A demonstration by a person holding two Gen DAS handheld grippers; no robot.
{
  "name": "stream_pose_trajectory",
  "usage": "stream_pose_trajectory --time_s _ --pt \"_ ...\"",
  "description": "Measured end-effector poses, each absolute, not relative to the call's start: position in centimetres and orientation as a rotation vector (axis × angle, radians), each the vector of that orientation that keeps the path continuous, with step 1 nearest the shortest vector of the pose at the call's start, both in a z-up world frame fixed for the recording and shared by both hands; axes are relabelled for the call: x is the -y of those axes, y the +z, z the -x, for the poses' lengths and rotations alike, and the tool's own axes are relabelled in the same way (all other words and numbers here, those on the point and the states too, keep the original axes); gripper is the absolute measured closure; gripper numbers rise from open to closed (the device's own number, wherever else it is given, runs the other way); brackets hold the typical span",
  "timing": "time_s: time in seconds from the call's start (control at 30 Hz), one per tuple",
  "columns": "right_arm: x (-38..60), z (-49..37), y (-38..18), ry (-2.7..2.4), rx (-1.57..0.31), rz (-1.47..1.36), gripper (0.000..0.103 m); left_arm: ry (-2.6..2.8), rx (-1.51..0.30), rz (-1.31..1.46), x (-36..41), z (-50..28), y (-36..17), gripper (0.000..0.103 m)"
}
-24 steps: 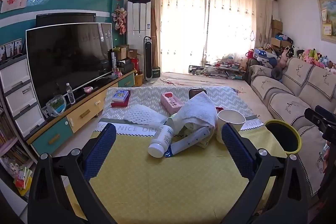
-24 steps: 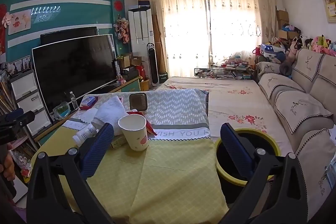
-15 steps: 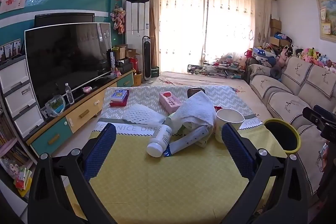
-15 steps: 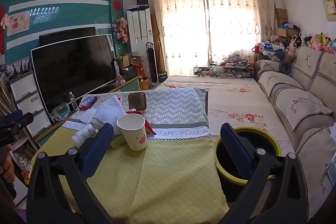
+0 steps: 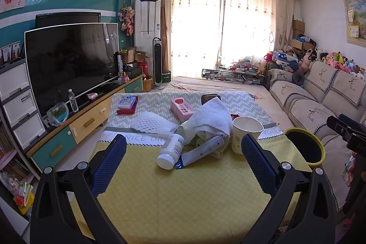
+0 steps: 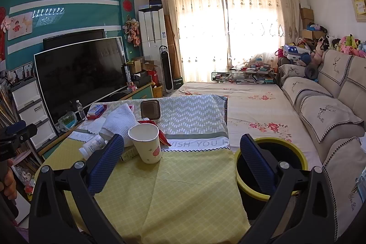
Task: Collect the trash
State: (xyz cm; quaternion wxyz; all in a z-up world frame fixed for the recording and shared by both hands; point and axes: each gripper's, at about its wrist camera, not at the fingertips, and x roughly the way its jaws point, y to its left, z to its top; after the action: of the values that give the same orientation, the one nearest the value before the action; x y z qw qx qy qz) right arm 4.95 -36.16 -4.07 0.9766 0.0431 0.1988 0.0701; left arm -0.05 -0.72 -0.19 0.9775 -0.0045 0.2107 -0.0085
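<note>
A heap of trash lies mid-table: a white pill bottle (image 5: 171, 150) on its side, a white tube (image 5: 201, 150), a crumpled white paper towel (image 5: 213, 117) and a paper cup (image 5: 246, 134) standing upright. The cup (image 6: 146, 143) and the bottle (image 6: 92, 146) also show in the right wrist view. A black bin with a yellow rim (image 5: 305, 146) stands at the table's right edge, also in the right wrist view (image 6: 270, 169). My left gripper (image 5: 180, 160) is open and empty, short of the heap. My right gripper (image 6: 180, 162) is open and empty, between cup and bin.
The table has a yellow cloth (image 5: 183, 193) in front and a grey patterned cloth (image 5: 155, 102) behind. On it lie a pink box (image 5: 181, 108), a red book (image 5: 127, 104) and a white mesh sheet (image 5: 152, 121). A TV (image 5: 71, 61) stands left, a sofa (image 5: 320, 104) right.
Both views have shifted only slightly; the heap sits a little closer in the left wrist view. Both grippers stay open and empty.
</note>
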Motion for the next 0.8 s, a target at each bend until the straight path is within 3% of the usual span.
stream_pose_trajectory --time_s 0.8 --pt "36.11 -5.40 -4.69 0.142 -0.412 -0.093 0.006 -0.028 -0.443 0.017 0.60 -0.44 -0.56 0.004"
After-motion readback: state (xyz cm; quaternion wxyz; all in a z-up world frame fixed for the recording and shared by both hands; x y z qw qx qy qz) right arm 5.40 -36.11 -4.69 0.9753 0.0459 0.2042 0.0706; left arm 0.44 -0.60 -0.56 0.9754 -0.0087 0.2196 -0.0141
